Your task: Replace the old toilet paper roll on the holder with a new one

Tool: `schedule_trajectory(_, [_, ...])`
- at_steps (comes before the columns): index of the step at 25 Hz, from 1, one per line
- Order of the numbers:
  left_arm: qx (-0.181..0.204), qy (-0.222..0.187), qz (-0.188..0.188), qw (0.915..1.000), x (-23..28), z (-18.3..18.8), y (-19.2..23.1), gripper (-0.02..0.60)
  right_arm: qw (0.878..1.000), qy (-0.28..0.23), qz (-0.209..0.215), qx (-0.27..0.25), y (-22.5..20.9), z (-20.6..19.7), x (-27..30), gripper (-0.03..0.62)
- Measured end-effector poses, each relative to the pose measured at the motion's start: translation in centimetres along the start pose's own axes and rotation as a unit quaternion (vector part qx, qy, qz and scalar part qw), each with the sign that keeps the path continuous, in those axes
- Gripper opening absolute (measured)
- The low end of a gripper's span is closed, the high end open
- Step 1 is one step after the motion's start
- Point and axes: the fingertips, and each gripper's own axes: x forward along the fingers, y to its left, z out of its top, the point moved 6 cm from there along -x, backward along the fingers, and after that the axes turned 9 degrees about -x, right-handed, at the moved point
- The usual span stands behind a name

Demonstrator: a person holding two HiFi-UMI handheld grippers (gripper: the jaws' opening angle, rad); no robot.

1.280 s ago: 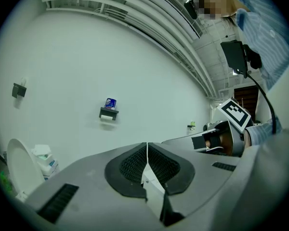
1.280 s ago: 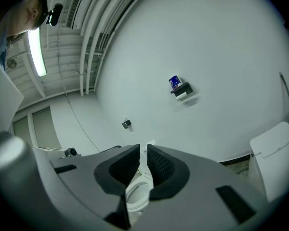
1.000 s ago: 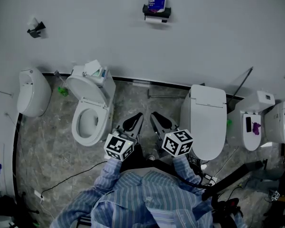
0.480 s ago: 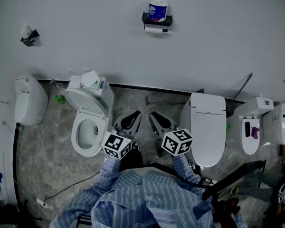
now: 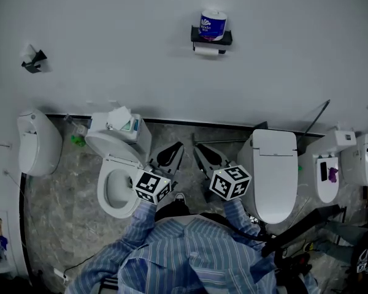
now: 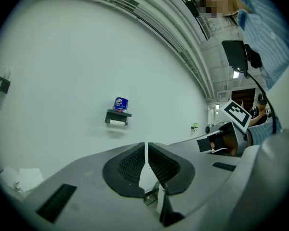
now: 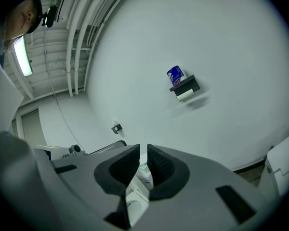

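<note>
A black wall holder (image 5: 211, 38) carries a blue-wrapped new roll (image 5: 213, 24) upright on its top shelf. The old white roll (image 5: 207, 50) hangs under it. Both grippers are held side by side in front of the person, well short of the wall, pointing at it. My left gripper (image 5: 180, 146) is shut and empty; in its own view the holder (image 6: 118, 115) and the blue roll (image 6: 120, 103) lie ahead, above the jaws. My right gripper (image 5: 195, 146) is shut with only a slit between its pads, holding nothing. Its view shows the blue roll (image 7: 175, 74) and the old roll (image 7: 185, 95) up to the right.
An open toilet (image 5: 119, 182) stands just left of the grippers and a closed one (image 5: 275, 173) just right. A white fixture (image 5: 34, 143) is at far left, another toilet (image 5: 340, 164) at far right. A second small holder (image 5: 32, 60) hangs on the wall at left.
The person has moved across the floor with both grippers held out in front. The toilets and the holder have shifted in the head view. Both grippers stay shut.
</note>
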Motion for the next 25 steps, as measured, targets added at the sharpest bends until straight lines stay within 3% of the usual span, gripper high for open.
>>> schedule_trajectory(8, [-0.015,0.018,-0.02,0.9995,1.5,0.1,4.3,0.009,0.999,-0.002,-0.03,0.017,-1.3,0.2,3.7,0.049])
schedule_trajectory(14, [-0.042,0.043,-0.033,0.9976,3.0,-1.4,5.2,0.009,0.998,0.009,-0.048,0.037,-3.0,-0.3,4.5,0.049])
schedule_trajectory(19, [-0.056,0.066,-0.018,0.9961,4.8,-2.5,5.9,0.009,0.997,0.022,-0.049,0.052,-4.8,-1.0,4.8,0.049])
schedule_trajectory(25, [-0.069,0.052,0.004,0.9963,8.9,-2.2,6.9,0.009,0.998,0.021,-0.034,0.051,-9.4,0.7,6.0,0.049])
